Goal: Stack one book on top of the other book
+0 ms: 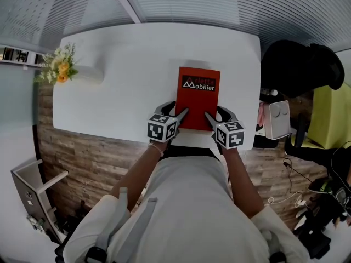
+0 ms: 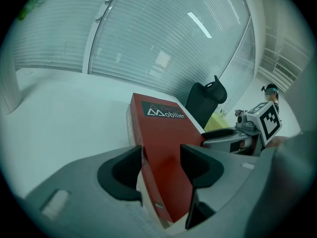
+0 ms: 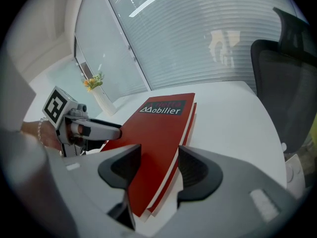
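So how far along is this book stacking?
Probably nearly done: the red book lies flat on the white table, and the right gripper view shows a second red edge under it. In hand: the left gripper and right gripper straddle its near corners, the right's jaws open, the left's grip unclear. Left: backing both away.

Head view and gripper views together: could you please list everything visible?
Table: one, white, centre.
Books: two, red, stacked at the table's near edge.
Vase of flowers: one, white vase, yellow blooms, table's far left.
Office chair: one, black, right of table.
Box: one, white, beside table's right edge.
Shelf unit: one, white, on floor, lower left.
Floor: wood-patterned, around table.
Left gripper: one, grey, jaws astride books' near left corner.
Right gripper: one, grey, jaws open astride near right corner.
Arms: two, behind the grippers.
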Motion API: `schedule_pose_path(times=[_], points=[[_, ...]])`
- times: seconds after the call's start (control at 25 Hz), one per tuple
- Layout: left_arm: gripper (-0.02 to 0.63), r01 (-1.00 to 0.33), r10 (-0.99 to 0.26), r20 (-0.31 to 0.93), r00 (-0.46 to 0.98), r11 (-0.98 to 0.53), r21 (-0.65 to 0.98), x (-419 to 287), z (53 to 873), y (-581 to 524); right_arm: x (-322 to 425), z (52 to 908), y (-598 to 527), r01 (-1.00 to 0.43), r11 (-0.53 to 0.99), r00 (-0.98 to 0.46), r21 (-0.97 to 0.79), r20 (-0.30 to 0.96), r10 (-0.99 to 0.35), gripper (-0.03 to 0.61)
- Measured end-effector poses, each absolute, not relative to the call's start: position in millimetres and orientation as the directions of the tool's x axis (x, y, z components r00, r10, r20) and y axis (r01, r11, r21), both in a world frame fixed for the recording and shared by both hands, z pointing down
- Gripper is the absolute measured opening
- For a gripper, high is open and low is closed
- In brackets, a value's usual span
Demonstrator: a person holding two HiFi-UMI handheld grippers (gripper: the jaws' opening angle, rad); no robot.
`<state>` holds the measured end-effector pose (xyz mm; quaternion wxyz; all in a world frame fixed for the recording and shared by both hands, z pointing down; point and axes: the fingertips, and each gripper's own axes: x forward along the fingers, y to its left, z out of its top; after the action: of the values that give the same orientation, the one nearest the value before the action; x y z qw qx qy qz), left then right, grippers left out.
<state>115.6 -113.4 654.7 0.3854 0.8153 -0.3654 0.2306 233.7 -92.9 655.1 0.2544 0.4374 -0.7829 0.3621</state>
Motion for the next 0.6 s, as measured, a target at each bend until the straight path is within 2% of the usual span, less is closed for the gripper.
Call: schedule_pose_path(times=[0.32,0.6], points=[[0.228,-0.771,-0.477,0.608,0.635,-0.449,0.452,110.5,628.4,-119.5,244.1,626.4,-103.6,-0.882,0.38,-0.462,-0.278,0.668,-0.584,0.206],[0.136,-0.76,-0.557,0.517,0.65,-0.477,0.441,109.1,591.3,-132.5,244.6,586.7,-118.1,-0.876,0.416,-0.475,-0.243,0.582,-0.66,0.146]])
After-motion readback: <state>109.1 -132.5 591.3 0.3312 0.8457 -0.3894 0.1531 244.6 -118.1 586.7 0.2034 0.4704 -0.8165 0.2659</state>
